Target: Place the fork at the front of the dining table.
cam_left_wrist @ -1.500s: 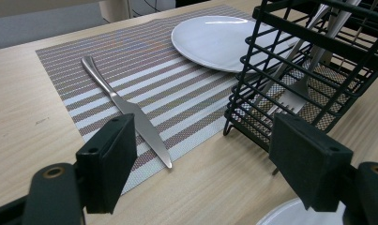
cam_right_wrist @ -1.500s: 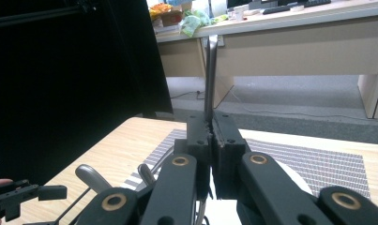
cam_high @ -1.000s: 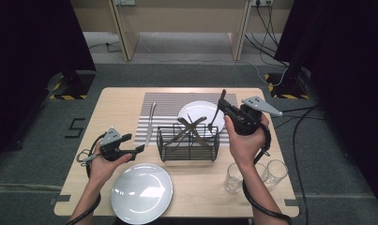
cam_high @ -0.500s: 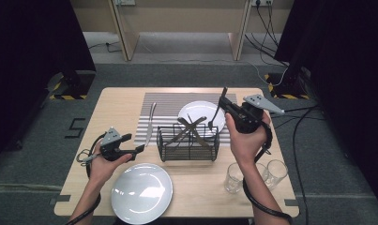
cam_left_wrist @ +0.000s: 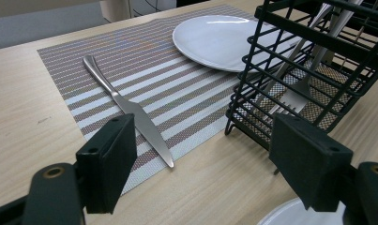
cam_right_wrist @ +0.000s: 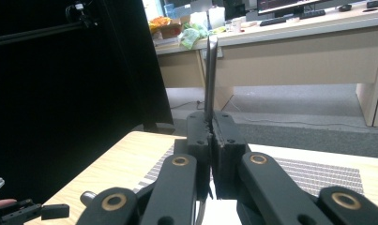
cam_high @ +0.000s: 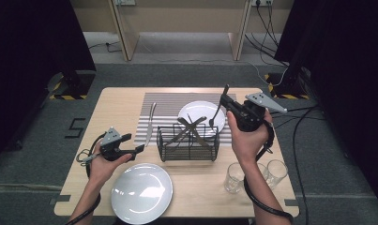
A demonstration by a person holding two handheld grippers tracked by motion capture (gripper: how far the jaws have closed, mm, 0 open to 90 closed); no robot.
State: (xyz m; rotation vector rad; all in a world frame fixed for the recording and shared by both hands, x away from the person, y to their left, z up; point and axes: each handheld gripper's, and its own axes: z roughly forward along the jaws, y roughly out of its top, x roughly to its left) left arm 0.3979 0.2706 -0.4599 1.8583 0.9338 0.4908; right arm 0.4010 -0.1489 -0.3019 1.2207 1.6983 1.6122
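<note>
Since the earlier frames nothing has shifted: the right gripper (cam_high: 225,104) still pinches a slim steel fork (cam_high: 218,108) above the black wire basket (cam_high: 189,143). The left gripper (cam_high: 139,149), jaws spread and empty, rests near a glossy round plate (cam_high: 141,192).

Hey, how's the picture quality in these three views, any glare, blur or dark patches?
High view: even light, black curtains at both sides lose detail. Left gripper view: sharp, soft glare on the round white plate and the silver table knife. Right gripper view: left half dark, the office behind soft, the upright silver fork handle catches light.
</note>
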